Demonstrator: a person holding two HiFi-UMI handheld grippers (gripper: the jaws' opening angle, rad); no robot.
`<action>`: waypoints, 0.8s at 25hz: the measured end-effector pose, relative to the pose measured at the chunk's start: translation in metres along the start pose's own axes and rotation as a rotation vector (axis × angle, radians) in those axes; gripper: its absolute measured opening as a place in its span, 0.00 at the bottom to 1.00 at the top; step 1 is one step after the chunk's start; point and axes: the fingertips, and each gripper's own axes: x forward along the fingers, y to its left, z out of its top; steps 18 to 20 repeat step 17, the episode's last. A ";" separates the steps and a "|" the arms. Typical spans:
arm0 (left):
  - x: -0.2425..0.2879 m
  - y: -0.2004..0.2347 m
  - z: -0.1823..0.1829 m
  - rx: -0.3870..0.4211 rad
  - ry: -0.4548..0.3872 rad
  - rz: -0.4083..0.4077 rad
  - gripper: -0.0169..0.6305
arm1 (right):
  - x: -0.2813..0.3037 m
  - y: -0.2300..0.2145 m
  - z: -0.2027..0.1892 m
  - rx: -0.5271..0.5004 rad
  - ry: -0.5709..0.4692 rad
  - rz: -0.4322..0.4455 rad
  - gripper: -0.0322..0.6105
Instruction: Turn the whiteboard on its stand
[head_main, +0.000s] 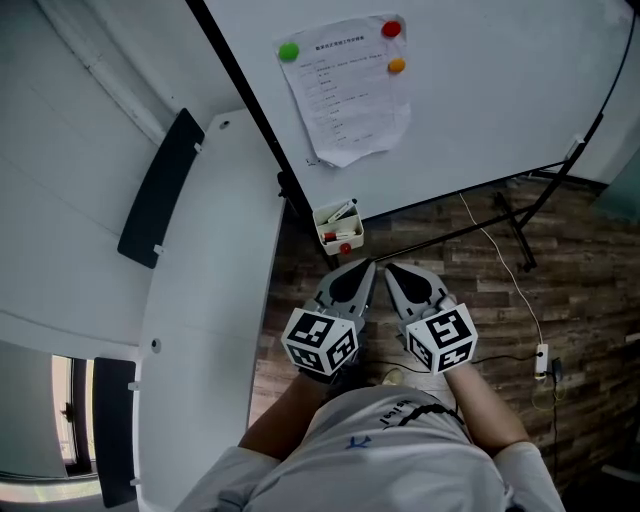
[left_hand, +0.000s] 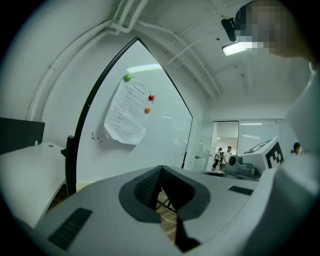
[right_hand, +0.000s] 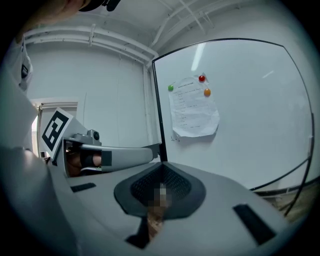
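- The whiteboard is a large white panel in a thin black frame. It stands in front of the person over a wood-patterned floor.
- In the head view its left edge runs beside a white wall panel. The black legs of its stand show under its lower edge at the right.
- 1 sheet of printed paper is pinned to the board by 3 round magnets: a green one, a red one and an orange one. The sheet's lower edge curls.
- A small white box of markers sits at the board's lower left corner.
- The left gripper is held close in front of the body and points toward that corner. Its jaws are pressed together with nothing between them.
- The right gripper lies just beside it, tips near each other and aimed the same way. Its jaws also meet, holding nothing.
- Neither gripper touches the board; both tips stop short of the box.
- Both forearms reach forward from the bottom of the head view.
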 end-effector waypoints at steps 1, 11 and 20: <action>0.001 -0.001 0.000 0.000 0.001 0.000 0.04 | -0.001 -0.001 0.000 0.001 0.000 -0.003 0.07; 0.004 -0.007 -0.001 -0.003 0.009 -0.006 0.04 | -0.006 -0.003 0.002 -0.009 0.000 -0.004 0.07; 0.006 -0.012 -0.002 0.002 0.013 -0.008 0.04 | -0.009 -0.006 0.002 -0.009 -0.001 -0.007 0.07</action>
